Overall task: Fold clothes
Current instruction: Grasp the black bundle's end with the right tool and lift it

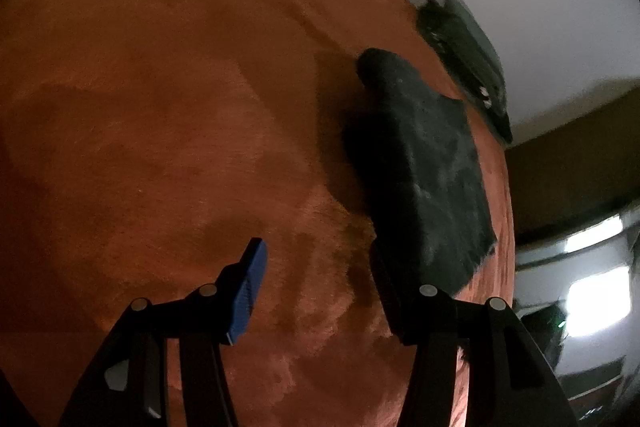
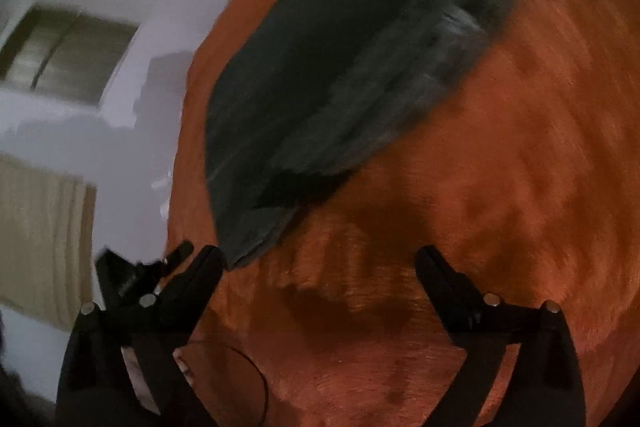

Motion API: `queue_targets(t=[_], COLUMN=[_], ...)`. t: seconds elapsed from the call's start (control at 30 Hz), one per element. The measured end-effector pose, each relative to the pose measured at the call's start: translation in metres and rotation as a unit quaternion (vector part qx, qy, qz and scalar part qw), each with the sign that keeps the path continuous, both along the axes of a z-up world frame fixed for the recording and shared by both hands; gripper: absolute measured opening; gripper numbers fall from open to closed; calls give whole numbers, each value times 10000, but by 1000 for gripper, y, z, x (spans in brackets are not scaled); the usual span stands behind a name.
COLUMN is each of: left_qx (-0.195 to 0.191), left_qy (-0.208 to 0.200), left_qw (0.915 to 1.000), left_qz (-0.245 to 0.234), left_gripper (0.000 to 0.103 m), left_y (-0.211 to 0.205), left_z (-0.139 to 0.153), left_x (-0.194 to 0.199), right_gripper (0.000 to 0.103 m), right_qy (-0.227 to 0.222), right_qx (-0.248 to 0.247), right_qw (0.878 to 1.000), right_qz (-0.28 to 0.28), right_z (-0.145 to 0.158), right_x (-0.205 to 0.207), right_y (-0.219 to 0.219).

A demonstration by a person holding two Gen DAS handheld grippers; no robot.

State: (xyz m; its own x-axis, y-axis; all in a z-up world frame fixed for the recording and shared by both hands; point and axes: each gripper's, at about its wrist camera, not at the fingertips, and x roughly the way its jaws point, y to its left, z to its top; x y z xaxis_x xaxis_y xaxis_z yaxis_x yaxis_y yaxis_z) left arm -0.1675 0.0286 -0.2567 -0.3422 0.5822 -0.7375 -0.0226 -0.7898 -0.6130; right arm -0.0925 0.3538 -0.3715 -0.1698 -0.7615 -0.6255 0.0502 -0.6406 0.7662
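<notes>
Dark grey folded garment (image 2: 344,67) lies flat on orange blanket (image 2: 500,187); both hand-held grippers gape apart, empty.

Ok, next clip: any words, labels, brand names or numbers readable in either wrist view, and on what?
None can be read in either view.
Dark folded garment: no tag or print visible.
Orange cover: plain.
Second dark item behind it: small white specks, too blurred to tell if they are lettering.
Right wrist view: motion-blurred; nothing legible.

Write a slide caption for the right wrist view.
Right tongs open and empty over the orange cover, a folded dark garment lying just ahead of the fingertips.
</notes>
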Motion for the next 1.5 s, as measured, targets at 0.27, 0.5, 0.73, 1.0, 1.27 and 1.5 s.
queue_targets(t=[0.27, 0.5, 0.73, 1.0, 1.27, 1.5], left_qx=[16, 14, 1, 61, 231, 231], left_qy=[-65, -111, -269, -373, -565, -507], left_qw=[10000, 9999, 9996, 9993, 9981, 9984], left_qz=[-6, 58, 23, 64, 61, -34], left_gripper=[55, 55, 55, 55, 55, 55], left_y=[-5, -19, -31, -46, -52, -46], left_z=[-4, -4, -13, -17, -26, -21], left_x=[2, 9, 22, 25, 31, 30], right_gripper=[103, 103, 103, 103, 76, 90], right_qy=[-726, -1040, -892, -558, -1096, -1061], right_qx=[-964, -1225, -1157, -1088, -1626, -1173], right_qw=[9920, 9870, 9872, 9865, 9713, 9761], right_qz=[-380, -56, -640, -1089, -1343, -1491], right_z=[-21, -34, -43, -47, -50, -52], right_x=[-23, -29, -40, -58, -45, -62], right_y=[-10, -57, -60, -84, -74, -89])
